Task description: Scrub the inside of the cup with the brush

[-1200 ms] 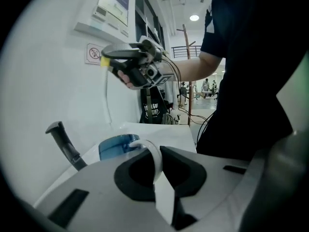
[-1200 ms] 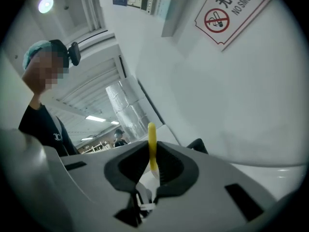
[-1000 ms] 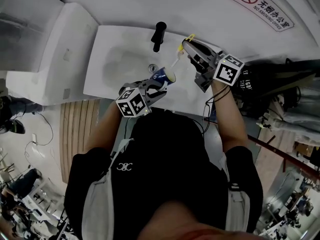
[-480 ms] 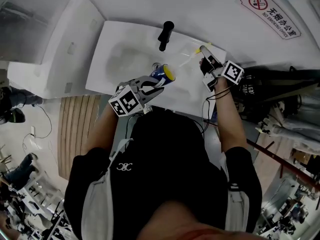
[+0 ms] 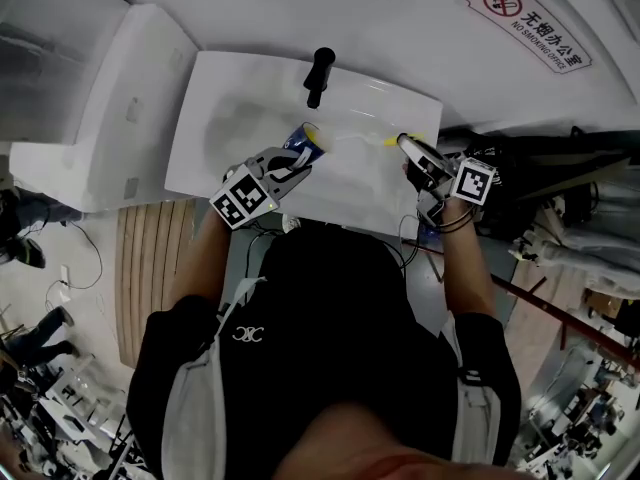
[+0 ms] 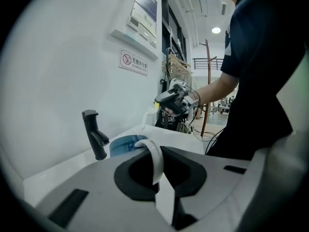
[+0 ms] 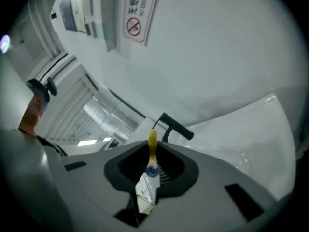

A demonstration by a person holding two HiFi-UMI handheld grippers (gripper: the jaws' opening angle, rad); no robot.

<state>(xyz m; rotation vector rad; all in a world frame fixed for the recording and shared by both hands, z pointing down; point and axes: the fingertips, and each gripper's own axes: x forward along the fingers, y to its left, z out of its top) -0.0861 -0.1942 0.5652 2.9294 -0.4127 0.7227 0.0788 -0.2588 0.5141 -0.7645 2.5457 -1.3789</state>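
Cup: blue cup (image 5: 303, 140) lying on its side over the sink (image 5: 200, 128), just in front of the faucet (image 5: 318, 75) on my side of it, mouth turned toward the right gripper (image 5: 408, 146).
Cup, left gripper view: blue wall (image 6: 121, 145) just right of the faucet (image 6: 95, 139), directly beyond the jaw tips.
Cup handle: white loop (image 6: 155, 158) standing between the jaws of the left gripper (image 6: 157, 168).
Left gripper: I read it as clenched on the cup handle, both jaws pressed against the white loop; in the head view it (image 5: 290, 166) sits in front of the faucet, with the cup at its tips.
Right gripper: clamped on the brush (image 7: 152, 144), whose yellow handle stands upright in the narrow gap of the right gripper (image 7: 148, 173); the faucet (image 7: 176, 126) shows just behind it.
Brush: yellow handle (image 5: 388, 140) at the right gripper's tips, pale stem running left toward the cup mouth, to the right of the faucet.
Brush and cup: the brush end lies near the cup mouth; I cannot tell whether it is inside.
Grippers relative to the faucet: left one in front and slightly left, right one in front and well to the right, cup between them.
No-smoking sign: on the wall (image 5: 528, 20), up and right of the faucet.
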